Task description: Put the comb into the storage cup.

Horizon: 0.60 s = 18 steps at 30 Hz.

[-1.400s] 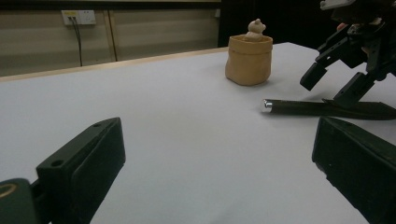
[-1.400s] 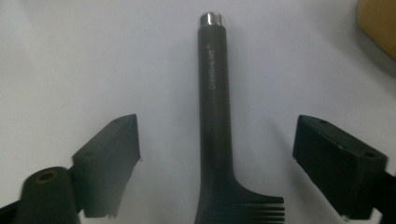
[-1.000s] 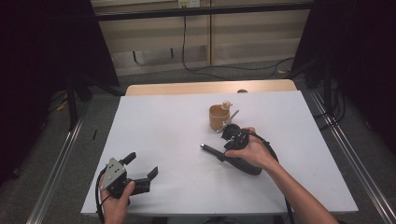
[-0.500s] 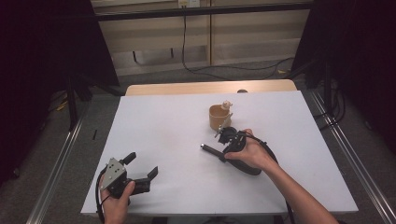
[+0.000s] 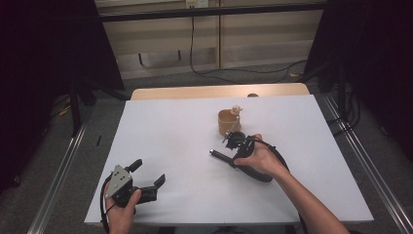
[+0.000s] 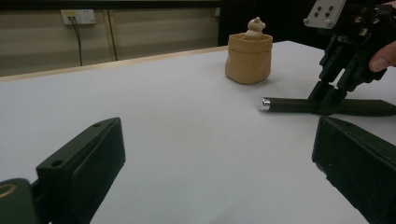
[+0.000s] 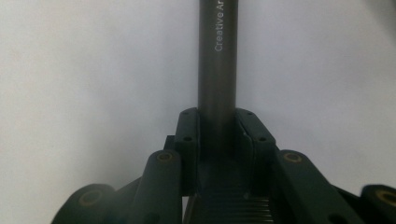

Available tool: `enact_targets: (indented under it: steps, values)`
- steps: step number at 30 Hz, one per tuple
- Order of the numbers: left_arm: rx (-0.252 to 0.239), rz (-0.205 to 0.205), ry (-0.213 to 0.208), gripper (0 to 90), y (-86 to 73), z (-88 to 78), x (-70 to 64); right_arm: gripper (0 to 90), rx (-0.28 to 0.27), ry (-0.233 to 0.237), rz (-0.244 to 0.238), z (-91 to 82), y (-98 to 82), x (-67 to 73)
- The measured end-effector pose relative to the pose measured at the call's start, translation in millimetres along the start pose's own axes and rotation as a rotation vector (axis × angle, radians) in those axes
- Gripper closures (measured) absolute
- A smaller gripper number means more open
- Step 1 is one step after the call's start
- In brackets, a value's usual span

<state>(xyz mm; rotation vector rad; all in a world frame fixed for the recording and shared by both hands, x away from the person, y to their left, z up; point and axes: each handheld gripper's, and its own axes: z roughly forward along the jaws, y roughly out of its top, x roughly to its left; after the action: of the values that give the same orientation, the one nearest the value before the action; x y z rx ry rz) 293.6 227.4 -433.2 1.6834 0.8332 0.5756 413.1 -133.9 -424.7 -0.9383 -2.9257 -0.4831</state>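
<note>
1. Right gripper (image 7: 217, 140): jaws have just been closing and now sit on both sides of the dark pen (image 7: 217, 60), pads against the barrel as far as the right gripper view shows. Reads as a grip.
2. Pen lies flat on the white table (image 5: 165, 141), in front of the tan pot (image 5: 227, 122). In the left gripper view its silver-tipped end (image 6: 265, 103) points away from the right gripper, barrel resting on the surface.
3. Left gripper (image 5: 148, 179): jaws wide apart, nothing between them. It sits near the table's front-left corner, well apart from the pen.
4. Progress, my read: reach and clamp done, lift not started, since the pen is on the table. The likely remaining step is to raise it and drop it in the pot, which stands near.
5. The pot already holds a small pale figure (image 6: 255, 27) sticking out of the top.
6. Hard to tell:
   - Pot interior isn't visible, so free room for the pen is unknown.
   - The pen's far end is cut off at the top of the right gripper view, and its near end is hidden by the jaws.
   - Barrel print is partly readable, starting with "Creative".
   - The high view is too coarse to confirm pad contact.
</note>
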Motion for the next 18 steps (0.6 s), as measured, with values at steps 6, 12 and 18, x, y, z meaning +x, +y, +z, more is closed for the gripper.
enact_targets:
  steps: [6, 12, 18]
  values:
    - [0.002, -0.002, 0.001, 2.8, -0.3, 0.8, 0.0, 72.8, -0.009, -0.008, -0.016, 0.1, -0.9, 1.3]
    - [0.001, -0.003, 0.001, 2.8, -0.2, 0.0, 1.2, 73.0, -0.001, -0.018, -0.017, -0.4, 0.0, 2.2]
    - [-0.003, -0.006, 0.000, 2.8, 0.0, -0.9, 1.3, 73.1, -0.014, -0.009, -0.001, -2.0, -1.2, 0.6]
